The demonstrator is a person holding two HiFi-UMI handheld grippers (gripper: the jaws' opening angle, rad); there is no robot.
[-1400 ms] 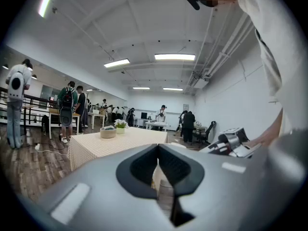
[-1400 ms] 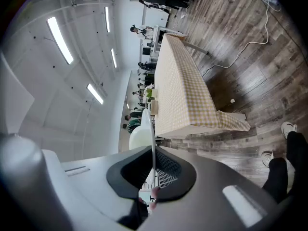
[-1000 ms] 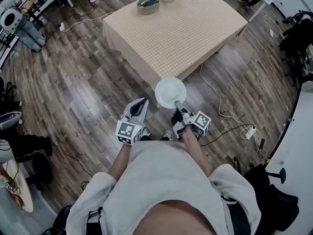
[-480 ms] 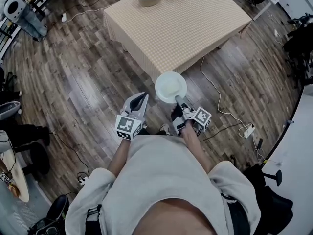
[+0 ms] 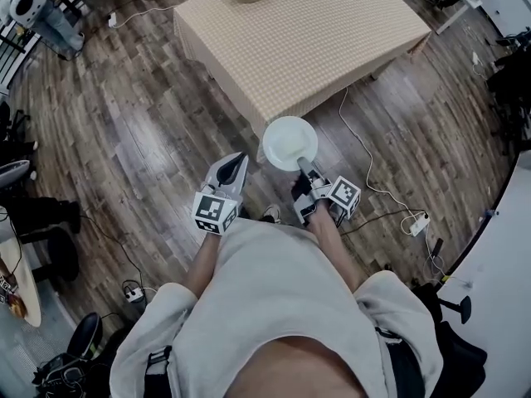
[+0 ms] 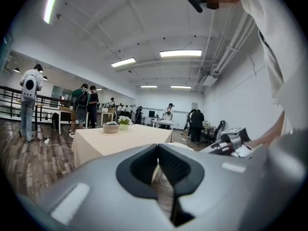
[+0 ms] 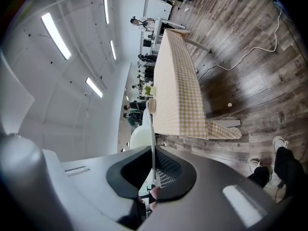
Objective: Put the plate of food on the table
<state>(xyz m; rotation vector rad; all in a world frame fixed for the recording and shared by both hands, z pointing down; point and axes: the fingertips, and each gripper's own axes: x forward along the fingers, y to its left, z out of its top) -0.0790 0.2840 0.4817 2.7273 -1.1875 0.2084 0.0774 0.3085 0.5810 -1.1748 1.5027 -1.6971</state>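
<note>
Above the wooden floor [image 5: 124, 139], just before the near corner of the checkered table [image 5: 307, 40], carries the white plate [image 5: 289, 143] in the right gripper [image 5: 304, 167], jaws pinched narrow on its rim. Keeps the left gripper [image 5: 236, 163] closed on nothing, just beside. Compared with 1 second ago, stands closer to the table, with the plate near its corner. Means the approach is almost finished, the setting down not yet done.

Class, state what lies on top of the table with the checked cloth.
A basket-like bowl and a small potted plant stand together near the far edge of the table. Its cloth hides the tabletop, and the bowl's contents cannot be made out.
</note>
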